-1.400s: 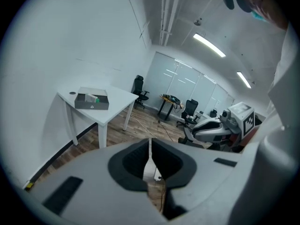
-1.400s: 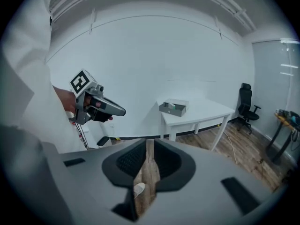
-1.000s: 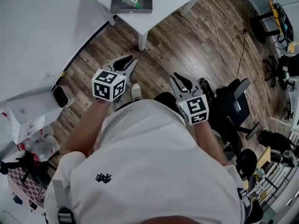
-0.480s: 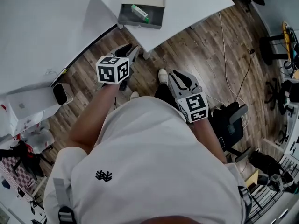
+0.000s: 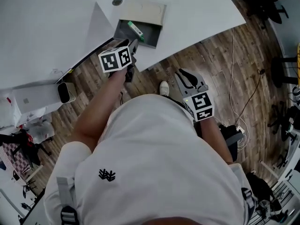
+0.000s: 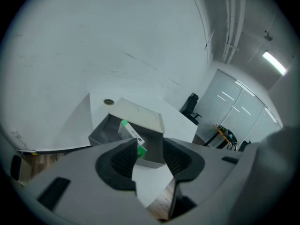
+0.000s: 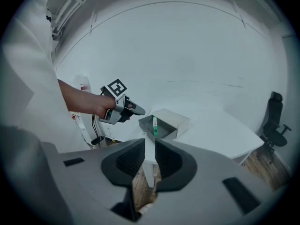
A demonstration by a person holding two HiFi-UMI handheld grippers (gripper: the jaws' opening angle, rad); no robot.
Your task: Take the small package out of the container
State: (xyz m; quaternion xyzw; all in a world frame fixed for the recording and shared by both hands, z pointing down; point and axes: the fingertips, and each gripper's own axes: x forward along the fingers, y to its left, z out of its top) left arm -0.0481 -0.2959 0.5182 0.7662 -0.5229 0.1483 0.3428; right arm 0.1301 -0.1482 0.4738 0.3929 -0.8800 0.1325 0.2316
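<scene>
Green-tipped small package (image 6: pixel 130 134) leans in the container (image 6: pixel 99 136), so our left gripper (image 6: pixel 150 149), jaws just opening and empty, could topple it if we approach off-centre.

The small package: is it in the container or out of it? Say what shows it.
In. The green-and-white small package lies inside the grey container, its walls around it.

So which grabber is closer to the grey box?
The left gripper, its tips almost at the box; its empty jaws have just been opening. The right gripper hangs back over the wooden floor.
</scene>
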